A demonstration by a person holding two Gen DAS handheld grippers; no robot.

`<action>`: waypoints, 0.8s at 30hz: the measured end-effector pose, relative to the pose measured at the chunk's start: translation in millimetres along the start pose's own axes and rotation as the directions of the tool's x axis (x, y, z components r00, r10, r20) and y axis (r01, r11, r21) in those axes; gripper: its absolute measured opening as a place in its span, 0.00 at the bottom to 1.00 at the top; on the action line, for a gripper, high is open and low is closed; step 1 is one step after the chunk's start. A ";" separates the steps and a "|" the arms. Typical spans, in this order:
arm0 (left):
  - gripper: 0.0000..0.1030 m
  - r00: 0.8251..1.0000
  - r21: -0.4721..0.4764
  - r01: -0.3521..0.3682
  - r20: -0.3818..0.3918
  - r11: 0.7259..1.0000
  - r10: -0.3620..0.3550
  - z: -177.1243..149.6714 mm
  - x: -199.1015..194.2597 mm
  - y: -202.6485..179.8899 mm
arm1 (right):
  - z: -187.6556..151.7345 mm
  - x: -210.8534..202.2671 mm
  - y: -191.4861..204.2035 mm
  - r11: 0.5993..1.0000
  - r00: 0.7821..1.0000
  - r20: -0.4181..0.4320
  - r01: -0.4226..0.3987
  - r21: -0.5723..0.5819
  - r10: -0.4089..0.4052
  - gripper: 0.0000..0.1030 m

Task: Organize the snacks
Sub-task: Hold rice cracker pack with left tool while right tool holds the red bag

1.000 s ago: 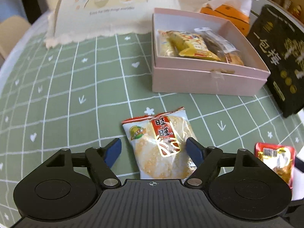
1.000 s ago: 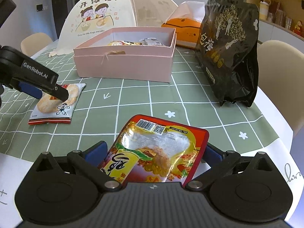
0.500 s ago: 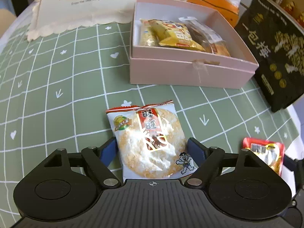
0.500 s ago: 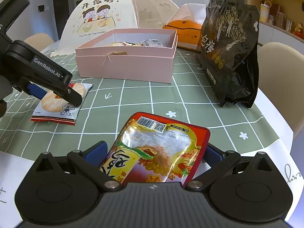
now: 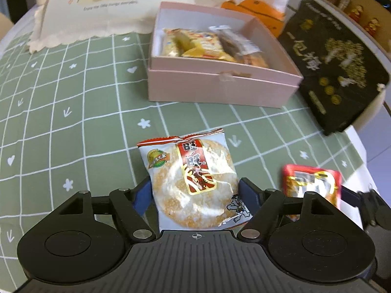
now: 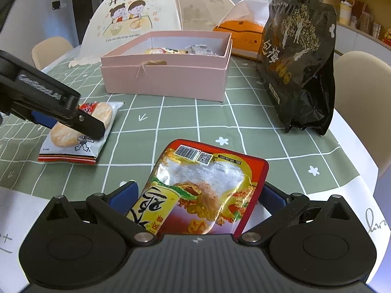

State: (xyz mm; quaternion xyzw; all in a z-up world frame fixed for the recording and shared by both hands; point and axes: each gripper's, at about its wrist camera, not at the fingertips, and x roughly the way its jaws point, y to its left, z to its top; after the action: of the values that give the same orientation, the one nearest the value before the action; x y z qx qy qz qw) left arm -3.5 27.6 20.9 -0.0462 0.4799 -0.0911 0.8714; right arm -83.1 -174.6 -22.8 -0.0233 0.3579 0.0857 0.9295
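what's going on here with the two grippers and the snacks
A person is sorting snacks into the pink box, which already holds a few packets. The left gripper straddles a rice cracker pack on the tablecloth; its jaws have just been closing, with the pack between them. The right gripper has a red snack pouch between its fingers; whether it grips is unclear.
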 end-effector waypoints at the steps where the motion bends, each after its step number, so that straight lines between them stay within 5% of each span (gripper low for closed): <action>1: 0.78 1.000 0.002 0.005 0.002 1.000 -0.005 -1.1 -2.8 -0.8 | -0.3 0.0 0.0 1.000 1.000 -0.001 -0.002 -0.003 0.002 1.00; 19: 0.78 0.996 0.016 -0.062 -0.063 0.998 0.063 -28.3 -4.0 -7.8 | -6.2 -32.3 -6.8 0.992 0.976 -0.188 -0.118 -0.041 0.109 1.00; 22: 0.78 0.997 0.018 -0.050 -0.063 0.999 0.051 -28.8 -4.5 -8.0 | -6.0 -38.6 -14.8 0.991 0.984 -0.163 -0.082 -0.103 0.065 1.00; 24: 0.78 0.997 0.013 -0.043 -0.061 0.999 0.044 -29.0 -5.1 -6.2 | -6.6 -45.4 -17.8 0.982 0.995 -0.083 0.038 -0.185 -0.054 1.00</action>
State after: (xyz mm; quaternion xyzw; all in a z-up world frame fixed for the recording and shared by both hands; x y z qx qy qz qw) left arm -31.3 22.8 10.6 -0.0280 0.5067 -0.0763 0.8583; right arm -117.3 -199.3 2.3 -0.1207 0.3884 0.0958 0.9085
